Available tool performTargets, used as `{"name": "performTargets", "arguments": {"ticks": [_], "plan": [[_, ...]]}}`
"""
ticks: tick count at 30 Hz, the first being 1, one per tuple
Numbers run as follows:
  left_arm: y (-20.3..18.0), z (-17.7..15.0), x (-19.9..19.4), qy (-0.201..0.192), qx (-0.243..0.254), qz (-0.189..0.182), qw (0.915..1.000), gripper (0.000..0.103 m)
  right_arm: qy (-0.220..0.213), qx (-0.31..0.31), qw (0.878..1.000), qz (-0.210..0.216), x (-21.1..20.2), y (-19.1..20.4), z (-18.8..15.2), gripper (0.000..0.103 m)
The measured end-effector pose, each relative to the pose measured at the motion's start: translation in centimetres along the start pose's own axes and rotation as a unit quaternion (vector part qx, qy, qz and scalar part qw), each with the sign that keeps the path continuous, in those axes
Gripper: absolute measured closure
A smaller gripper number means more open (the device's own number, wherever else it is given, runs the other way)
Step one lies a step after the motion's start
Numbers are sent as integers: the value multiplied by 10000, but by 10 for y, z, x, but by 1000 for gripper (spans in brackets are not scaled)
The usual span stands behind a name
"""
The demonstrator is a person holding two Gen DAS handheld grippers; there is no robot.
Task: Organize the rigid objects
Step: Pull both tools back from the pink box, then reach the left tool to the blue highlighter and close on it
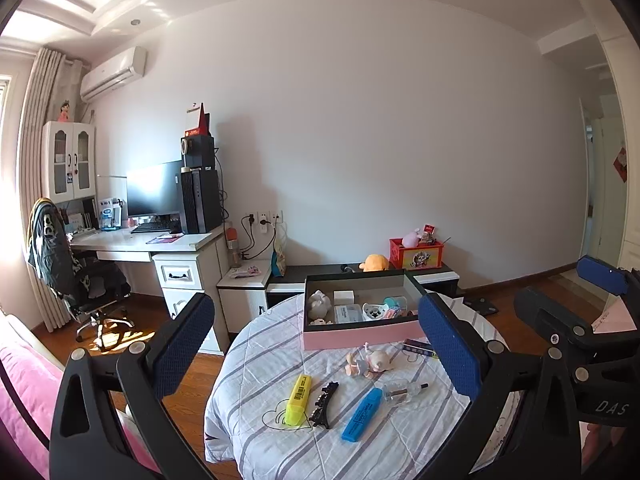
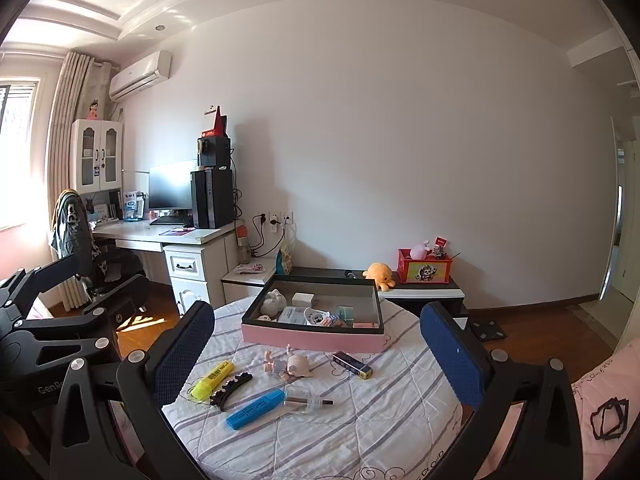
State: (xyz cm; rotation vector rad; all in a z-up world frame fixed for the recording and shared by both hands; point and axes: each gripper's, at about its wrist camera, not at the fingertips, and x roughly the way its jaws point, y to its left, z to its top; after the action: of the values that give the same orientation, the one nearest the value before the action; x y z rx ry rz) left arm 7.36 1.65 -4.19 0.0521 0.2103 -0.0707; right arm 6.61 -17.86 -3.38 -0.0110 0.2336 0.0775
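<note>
Bedroom, plain white wall (image 2: 400, 140) ahead. Recessed ceiling (image 2: 280, 8) with spotlights. Wood floor (image 2: 540, 320). At 10 o'clock: white desk (image 2: 168, 236) with monitor (image 2: 170, 186) and black tower (image 2: 212, 200); glass-door cabinet (image 2: 98, 156) behind it, air conditioner (image 2: 140, 74) above. Office chair (image 2: 80, 232) beside desk. Curtain (image 2: 66, 120) and bright window (image 2: 16, 152) at 9 o'clock; sun patch on floor. Low dark bench (image 2: 420, 288) at 12 o'clock. Doorway (image 2: 624, 208) at 3 o'clock.

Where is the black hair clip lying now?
In both wrist views the black hair clip lies on the striped cover, between the yellow highlighter on its left and the blue highlighter on its right.
</note>
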Motion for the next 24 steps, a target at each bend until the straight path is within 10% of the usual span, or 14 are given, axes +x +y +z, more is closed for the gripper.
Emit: {"name": "performTargets", "arguments": {"ticks": [24], "plan": [[-13, -115, 120, 1954, 135, -306, 9801, 0, 1814, 118, 9832, 174, 110, -19, -109, 0]]}}
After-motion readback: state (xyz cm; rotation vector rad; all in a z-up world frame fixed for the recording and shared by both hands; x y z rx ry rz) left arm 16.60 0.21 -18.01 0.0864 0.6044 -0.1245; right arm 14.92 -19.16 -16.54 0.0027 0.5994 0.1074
